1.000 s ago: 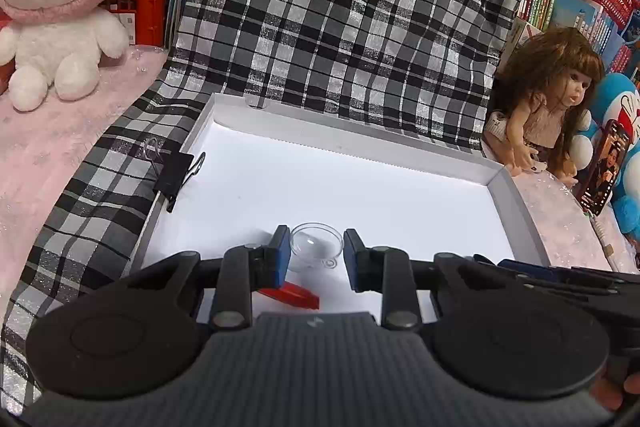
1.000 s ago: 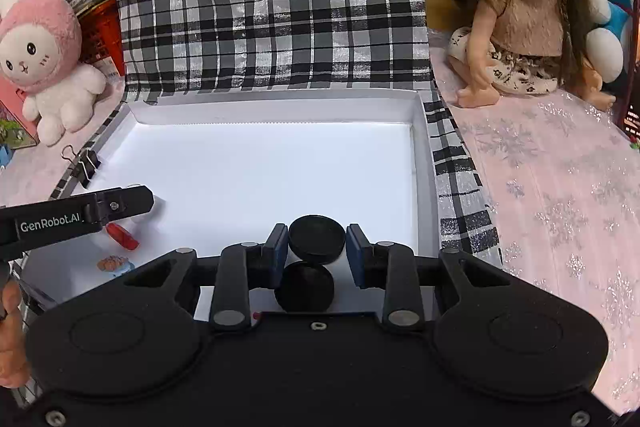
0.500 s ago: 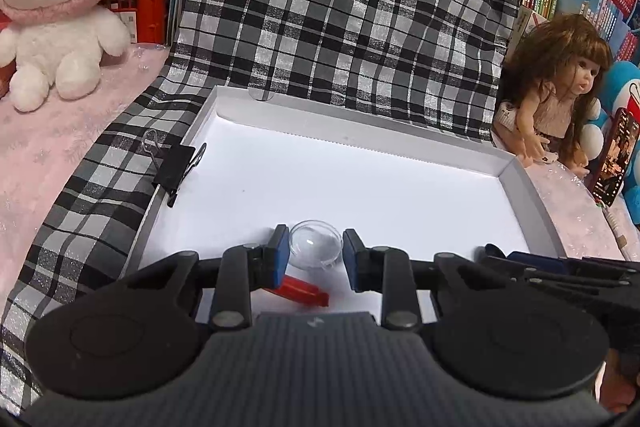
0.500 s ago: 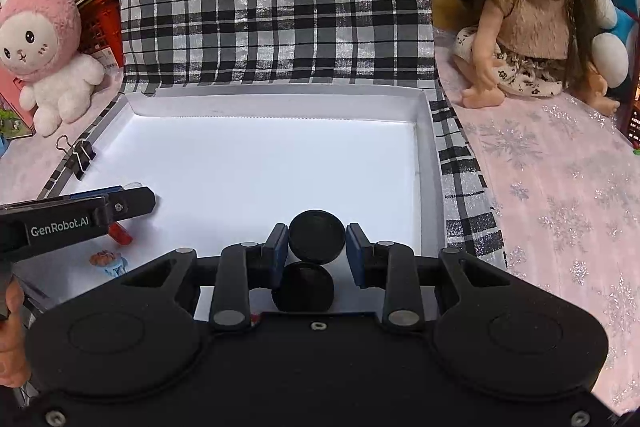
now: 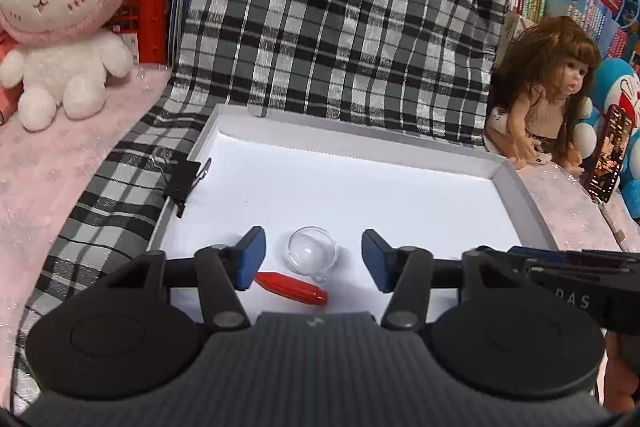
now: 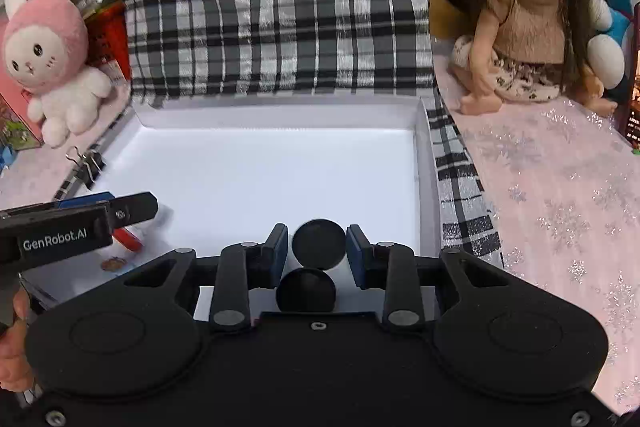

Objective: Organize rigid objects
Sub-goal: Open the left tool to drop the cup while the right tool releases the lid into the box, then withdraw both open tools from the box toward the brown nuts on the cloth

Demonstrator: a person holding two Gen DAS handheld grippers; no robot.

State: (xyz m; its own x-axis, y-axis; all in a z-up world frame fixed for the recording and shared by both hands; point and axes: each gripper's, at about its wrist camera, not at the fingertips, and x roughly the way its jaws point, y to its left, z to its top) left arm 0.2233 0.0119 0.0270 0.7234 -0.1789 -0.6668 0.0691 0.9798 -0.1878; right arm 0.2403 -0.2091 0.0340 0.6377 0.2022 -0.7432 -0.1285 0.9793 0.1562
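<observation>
Looking at the shallow white cardboard tray (image 5: 516, 187) as the landmark, the left tool (image 5: 313, 259) hangs near its front-left corner, jaws spread wide with nothing held. The small clear glass dome (image 5: 313, 254) sits on the tray floor between the fingers, touching neither. Just in front of it lies the red plastic cap-shaped stick (image 5: 292, 287).

Risk, I'd guess: the dome looks slick and round, so an off-centre squeeze could squirt it out or knock the red stick.

The right tool (image 6: 316, 247), at the tray's front-right, has its pads hugging the upper round black disc (image 6: 318, 243); I can't tell if it's actually clamped. The lower round black disc (image 6: 306, 289) overlaps it, so lifting could drag it.

Count: one dome, one red stick, two black discs, one black binder clip (image 5: 182, 181) on the tray's left rim.
</observation>
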